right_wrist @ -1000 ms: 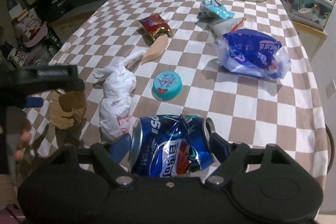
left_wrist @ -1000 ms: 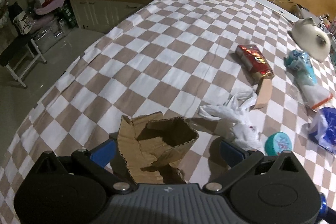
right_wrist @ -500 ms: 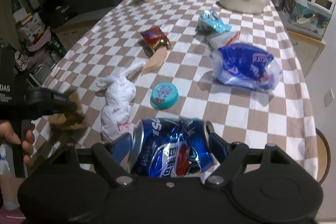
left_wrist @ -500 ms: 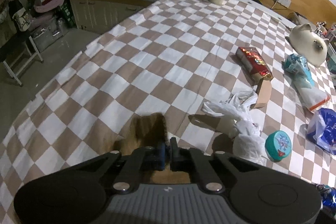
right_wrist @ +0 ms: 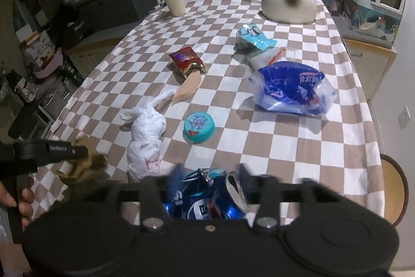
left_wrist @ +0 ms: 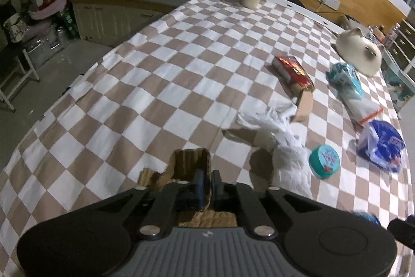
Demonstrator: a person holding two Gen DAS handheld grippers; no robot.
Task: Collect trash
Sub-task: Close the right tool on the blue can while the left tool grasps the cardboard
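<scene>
My left gripper [left_wrist: 206, 179] is shut on a torn brown cardboard piece [left_wrist: 190, 164], held just above the checked tablecloth [left_wrist: 160, 85] at the near edge. It also shows in the right wrist view [right_wrist: 85, 162]. My right gripper [right_wrist: 210, 173] is shut on a crushed blue Pepsi can [right_wrist: 210, 195], squeezing it between the jaws. More trash lies ahead: a crumpled white plastic bag [right_wrist: 146, 134], a teal lid [right_wrist: 199, 127], a red snack wrapper [right_wrist: 187, 62], a blue plastic bag [right_wrist: 293, 88] and a teal wrapper [right_wrist: 253, 39].
A cream cup [right_wrist: 175, 1] stands at the table's far left end. A cat-shaped ceramic dish [right_wrist: 289, 3] sits at the far right. A tan card piece [right_wrist: 188, 90] lies beside the red wrapper. A stool [right_wrist: 394, 188] stands off the right edge. Cabinets and boxes are left of the table.
My left gripper closed on the cardboard piece and lifted it slightly. My right gripper squeezed in on the can, crushing it narrower, and both views rose a little.
</scene>
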